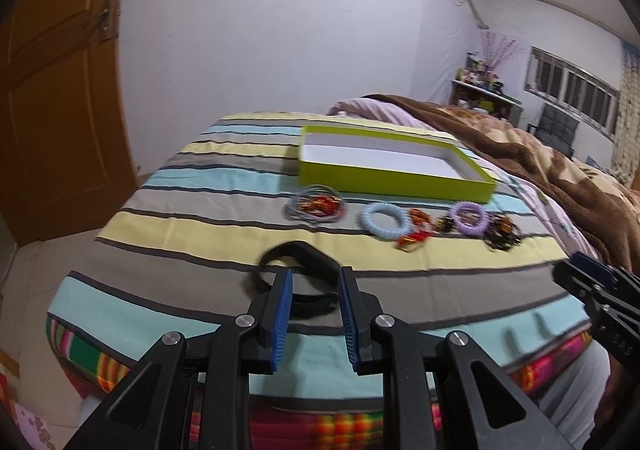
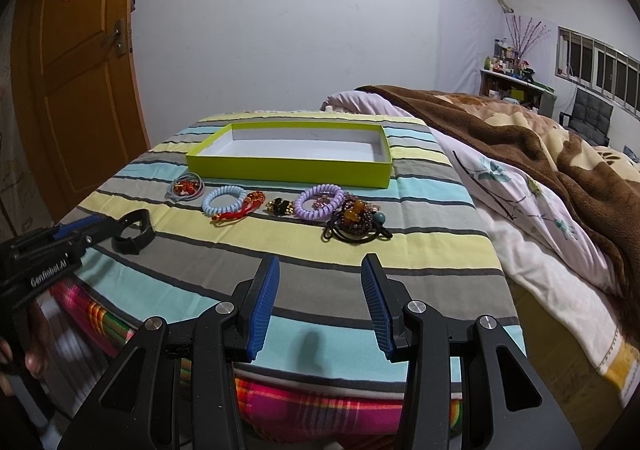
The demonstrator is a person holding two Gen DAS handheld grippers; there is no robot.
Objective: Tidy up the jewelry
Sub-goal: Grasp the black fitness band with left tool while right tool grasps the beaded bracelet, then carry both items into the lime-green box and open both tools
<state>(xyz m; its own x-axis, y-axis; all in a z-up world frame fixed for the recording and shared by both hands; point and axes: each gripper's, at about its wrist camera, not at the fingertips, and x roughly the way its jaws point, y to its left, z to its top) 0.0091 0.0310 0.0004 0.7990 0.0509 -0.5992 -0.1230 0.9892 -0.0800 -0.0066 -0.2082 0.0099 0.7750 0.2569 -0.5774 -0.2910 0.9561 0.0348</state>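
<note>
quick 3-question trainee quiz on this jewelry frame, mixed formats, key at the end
1. True or false: the green box already holds jewelry.
2. Which coil hair tie lies nearer the door side? A) blue coil tie B) purple coil tie
3. Fill in: the left gripper is at the ____ band.

Key
1. False; its white floor is bare.
2. A.
3. Black. The fingers straddle it; whether they pinch it is unclear. The right gripper is open and holds nothing.

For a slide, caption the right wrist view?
Open right gripper faces hair ties and an empty green box.
</note>
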